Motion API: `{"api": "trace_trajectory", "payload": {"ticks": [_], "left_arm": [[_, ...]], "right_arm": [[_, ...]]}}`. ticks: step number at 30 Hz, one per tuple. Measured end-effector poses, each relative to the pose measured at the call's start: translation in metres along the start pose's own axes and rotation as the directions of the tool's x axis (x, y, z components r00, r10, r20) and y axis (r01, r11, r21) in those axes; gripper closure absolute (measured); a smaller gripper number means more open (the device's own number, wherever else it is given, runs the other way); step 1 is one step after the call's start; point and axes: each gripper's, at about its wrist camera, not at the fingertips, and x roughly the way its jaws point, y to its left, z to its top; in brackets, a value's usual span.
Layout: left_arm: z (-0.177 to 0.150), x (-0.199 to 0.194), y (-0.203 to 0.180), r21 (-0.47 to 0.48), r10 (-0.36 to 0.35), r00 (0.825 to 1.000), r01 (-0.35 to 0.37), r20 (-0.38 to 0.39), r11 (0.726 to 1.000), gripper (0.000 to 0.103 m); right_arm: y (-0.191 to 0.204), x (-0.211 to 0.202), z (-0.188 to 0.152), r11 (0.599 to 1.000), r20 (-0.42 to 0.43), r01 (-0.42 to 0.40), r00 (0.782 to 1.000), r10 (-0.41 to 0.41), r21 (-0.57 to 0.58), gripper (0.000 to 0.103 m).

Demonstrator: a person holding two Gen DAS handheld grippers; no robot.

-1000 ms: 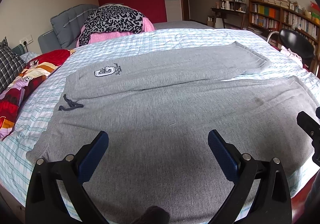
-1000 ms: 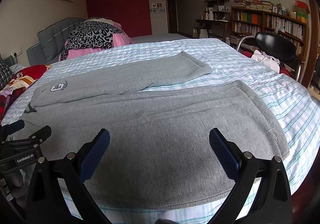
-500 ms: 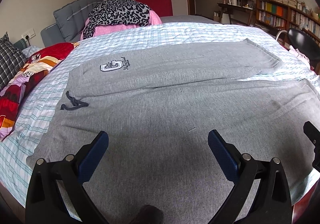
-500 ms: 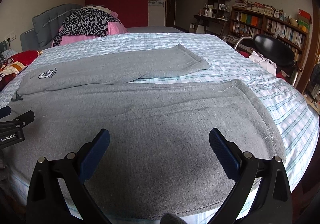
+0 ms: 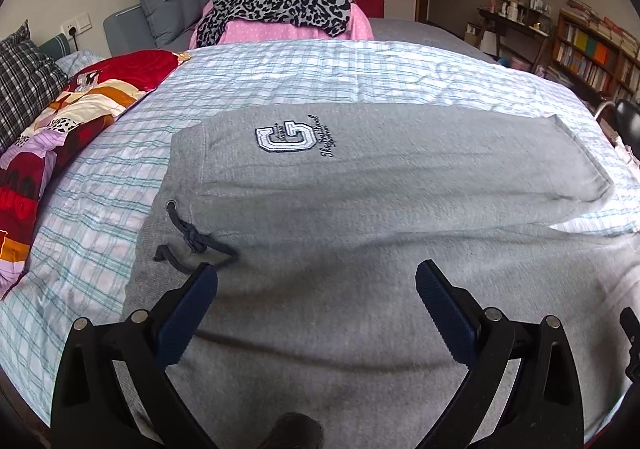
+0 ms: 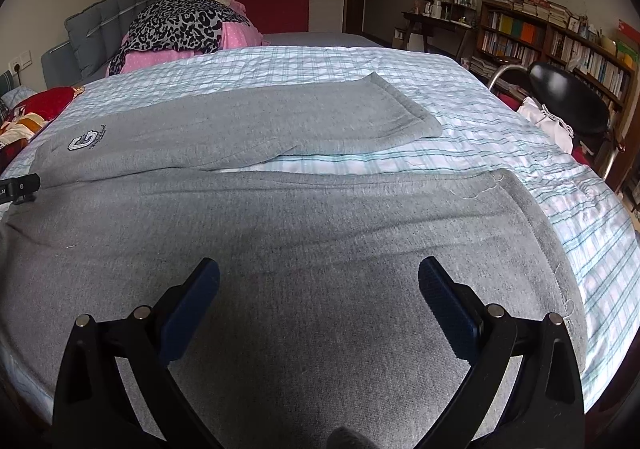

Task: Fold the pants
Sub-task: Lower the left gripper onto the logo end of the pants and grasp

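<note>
Left wrist view: grey sweatpants (image 5: 360, 209) lie flat on my checked bedsheet (image 5: 100, 189), legs spread apart, waistband to the left, dark drawstring (image 5: 192, 241) knotted just ahead of my left gripper (image 5: 316, 289). Its jaws stand wide apart, holding nothing, low over the near leg. My right gripper (image 6: 320, 285) likewise gapes empty over the near leg, near its hem. Leopard-print blanket (image 6: 180, 21) heaped beyond.

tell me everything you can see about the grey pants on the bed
The grey pants look like soft marled sweatpants, spread flat across the checked bedsheet with both legs apart. A white G logo sits near the waistband, a dark drawstring lies loose. Both grippers hover open over the near leg, gripping nothing.
</note>
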Motion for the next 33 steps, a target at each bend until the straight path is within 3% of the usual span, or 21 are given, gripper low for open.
{"api": "trace_trajectory", "payload": {"ticks": [6,14,21,28,30,33], "left_arm": [[0.034,0.026,0.046,-0.068,0.059,0.997,-0.062,-0.043,0.996,0.005],[0.079,0.070,0.091,-0.093,0.078,0.992,-0.087,-0.103,0.992,0.005],[0.109,0.121,0.125,-0.144,0.033,0.989,-0.054,-0.145,0.988,0.005],[0.118,0.154,0.132,-0.164,-0.020,0.987,-0.006,-0.158,0.986,0.005],[0.118,0.162,0.132,-0.175,-0.063,0.984,0.034,-0.164,0.984,0.009],[0.116,0.168,0.131,-0.176,-0.073,0.984,0.044,-0.161,0.983,0.014]], "right_arm": [[-0.003,0.021,0.009,1.000,-0.035,0.007,0.999,-0.007,0.001,0.003],[0.004,0.039,0.015,0.999,-0.080,-0.007,0.997,0.004,-0.033,0.003],[0.009,0.046,0.019,0.998,-0.122,-0.034,0.992,0.027,-0.058,0.003],[0.004,0.057,0.018,0.996,-0.179,-0.077,0.981,0.070,-0.037,0.003],[0.002,0.059,0.017,0.995,-0.192,-0.089,0.978,0.080,-0.039,0.003],[-0.001,0.062,0.016,0.992,-0.204,-0.118,0.973,0.107,-0.041,0.002]]}}
